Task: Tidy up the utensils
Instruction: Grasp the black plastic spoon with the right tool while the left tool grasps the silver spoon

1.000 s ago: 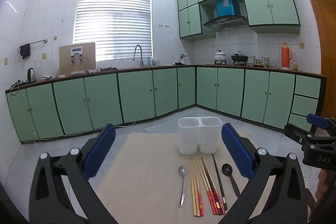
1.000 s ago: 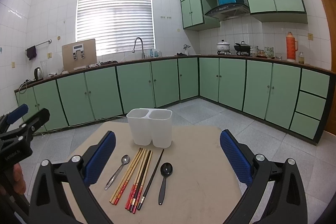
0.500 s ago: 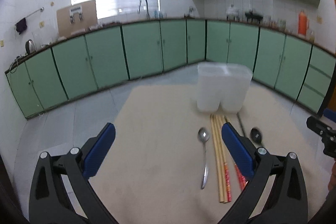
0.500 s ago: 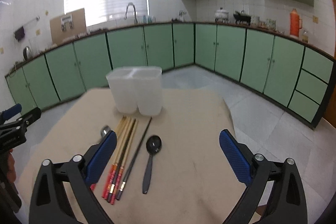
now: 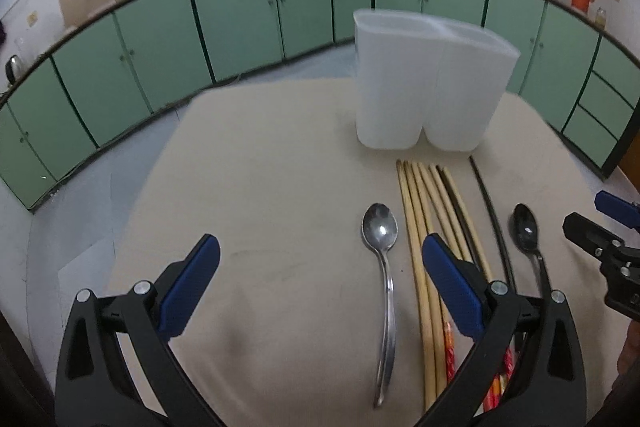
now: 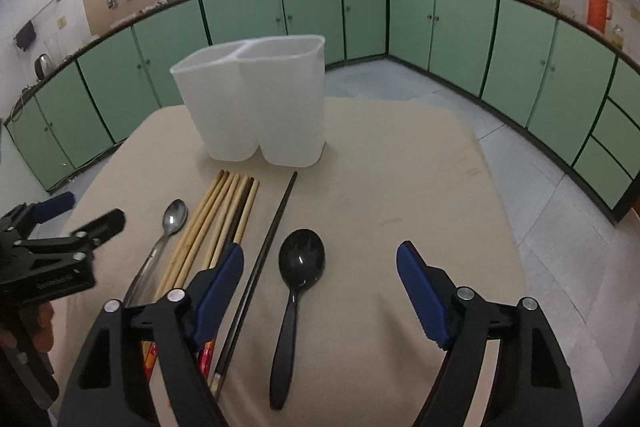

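On the beige table (image 6: 400,187), seen from left to right, the left gripper (image 5: 320,267) is held with its jaws wide apart and nothing is gripped between them; the metal spoon (image 5: 382,247) is seen lying on the table within the gap, nearer the right-hand blue pad, untouched. Just right of that spoon a bundle of wooden chopsticks (image 6: 216,219) is laid, followed by a single black chopstick (image 6: 272,239) and then a black spoon (image 6: 298,275), all lengthwise with their far ends pointed toward the white two-compartment holder (image 6: 256,103), which is stood upright behind them, with nothing seen inside. Farthest right, the right gripper (image 6: 320,283) is held above the black spoon; its jaws are closing, though they are still well apart, and the spoon between them is not touched by either pad.
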`<control>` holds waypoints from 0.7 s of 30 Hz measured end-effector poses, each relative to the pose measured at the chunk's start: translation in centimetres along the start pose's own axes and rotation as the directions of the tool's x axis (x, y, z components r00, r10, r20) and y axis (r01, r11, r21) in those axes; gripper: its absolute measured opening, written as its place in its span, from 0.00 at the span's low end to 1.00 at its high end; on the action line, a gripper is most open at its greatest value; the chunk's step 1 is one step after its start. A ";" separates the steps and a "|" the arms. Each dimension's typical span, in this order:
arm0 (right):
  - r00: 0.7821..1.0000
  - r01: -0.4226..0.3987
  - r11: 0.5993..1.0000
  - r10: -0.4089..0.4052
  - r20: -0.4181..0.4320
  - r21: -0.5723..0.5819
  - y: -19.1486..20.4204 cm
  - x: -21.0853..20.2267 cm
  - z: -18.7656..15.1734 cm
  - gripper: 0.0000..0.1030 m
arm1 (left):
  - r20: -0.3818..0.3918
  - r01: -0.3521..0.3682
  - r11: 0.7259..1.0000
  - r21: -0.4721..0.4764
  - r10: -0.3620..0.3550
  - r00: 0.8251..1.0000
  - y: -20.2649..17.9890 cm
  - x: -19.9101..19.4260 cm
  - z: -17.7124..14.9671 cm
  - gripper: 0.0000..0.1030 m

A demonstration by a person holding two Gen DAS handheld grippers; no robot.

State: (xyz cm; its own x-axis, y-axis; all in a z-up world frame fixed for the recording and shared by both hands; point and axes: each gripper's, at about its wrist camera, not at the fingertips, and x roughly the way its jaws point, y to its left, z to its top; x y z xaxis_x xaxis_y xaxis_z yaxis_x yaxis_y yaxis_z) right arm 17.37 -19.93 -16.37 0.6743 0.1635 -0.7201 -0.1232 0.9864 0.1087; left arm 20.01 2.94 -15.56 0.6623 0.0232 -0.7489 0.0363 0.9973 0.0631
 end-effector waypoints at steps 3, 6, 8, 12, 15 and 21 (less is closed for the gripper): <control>0.999 -0.015 1.000 0.015 -0.029 -0.008 0.0 1.2 0.3 0.71 | -0.028 0.001 1.000 0.019 0.000 1.000 -0.3 1.6 0.4 0.95; 0.998 -0.024 1.000 0.023 -0.063 -0.009 -0.1 2.3 0.4 0.66 | -0.048 -0.011 0.999 0.043 0.013 0.999 -0.4 2.7 0.4 0.95; 0.996 -0.030 1.000 0.030 -0.079 -0.004 -0.2 3.0 0.4 0.65 | -0.054 -0.015 0.999 0.046 0.017 0.998 -0.3 3.1 0.3 0.95; 0.994 -0.023 1.000 0.021 -0.110 -0.020 0.1 4.2 0.3 0.61 | -0.054 -0.022 0.999 0.046 0.024 0.998 0.0 3.3 0.1 0.95; 0.991 -0.024 1.000 0.023 -0.130 -0.008 -0.2 5.1 0.2 0.56 | -0.048 -0.018 0.999 0.048 0.020 0.999 -0.2 3.3 0.0 0.95; 0.990 -0.029 1.000 0.028 -0.142 -0.003 -0.3 5.9 0.3 0.54 | -0.040 -0.007 0.998 0.064 0.010 0.999 -1.1 3.4 0.4 0.95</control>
State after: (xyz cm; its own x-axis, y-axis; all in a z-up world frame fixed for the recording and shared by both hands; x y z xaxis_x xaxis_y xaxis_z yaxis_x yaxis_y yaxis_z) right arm 21.58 -19.31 -20.41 0.5607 0.1874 -0.8066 -0.1447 0.9812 0.1274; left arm 22.47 1.87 -17.91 0.6324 0.0358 -0.7738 0.0793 0.9907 0.1107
